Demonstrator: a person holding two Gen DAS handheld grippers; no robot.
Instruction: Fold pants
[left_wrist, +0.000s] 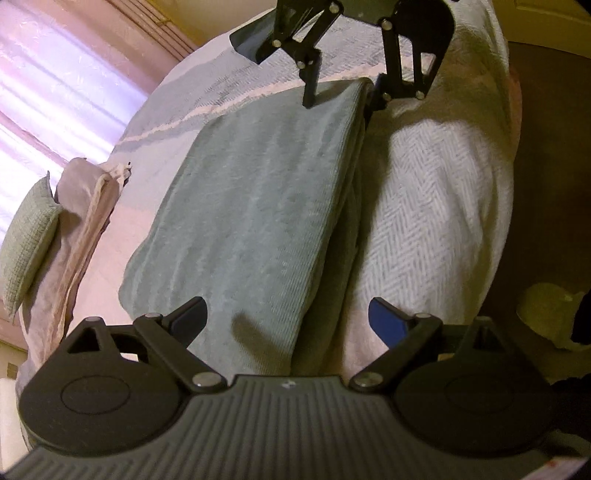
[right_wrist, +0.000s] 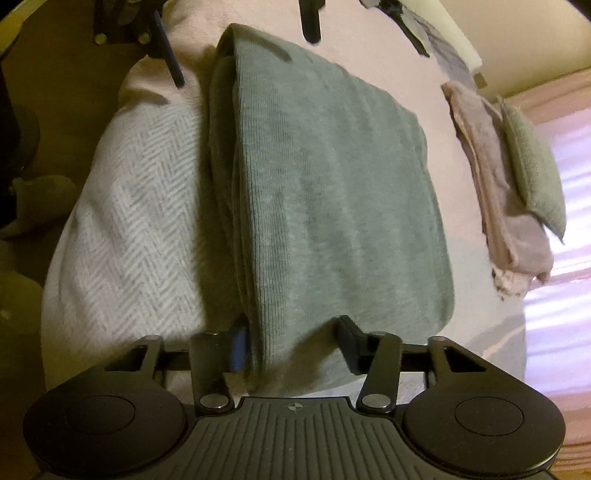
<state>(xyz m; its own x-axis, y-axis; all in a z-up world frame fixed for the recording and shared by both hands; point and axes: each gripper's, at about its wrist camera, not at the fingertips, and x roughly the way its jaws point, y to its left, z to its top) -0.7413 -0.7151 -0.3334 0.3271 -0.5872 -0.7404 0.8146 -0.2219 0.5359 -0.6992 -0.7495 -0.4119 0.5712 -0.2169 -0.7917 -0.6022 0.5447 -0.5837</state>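
Sage-green ribbed knit, the pants lie folded into a thick rectangle on a white herringbone blanket spread over the bed; stacked layer edges run down one long side, facing the bed's edge, with a strip of bare blanket beside them before the drop to the dark floor. The right gripper straddles one short end of the bundle, fingers spread about as wide as the fold, both touching cloth, pinching nothing. The left gripper hangs over the opposite end, jaws wide apart, holding nothing. Open bedding stretches beyond the far long side; at three o'clock in the right wrist view sit folded beige linens and a green pillow, before a bright curtain.
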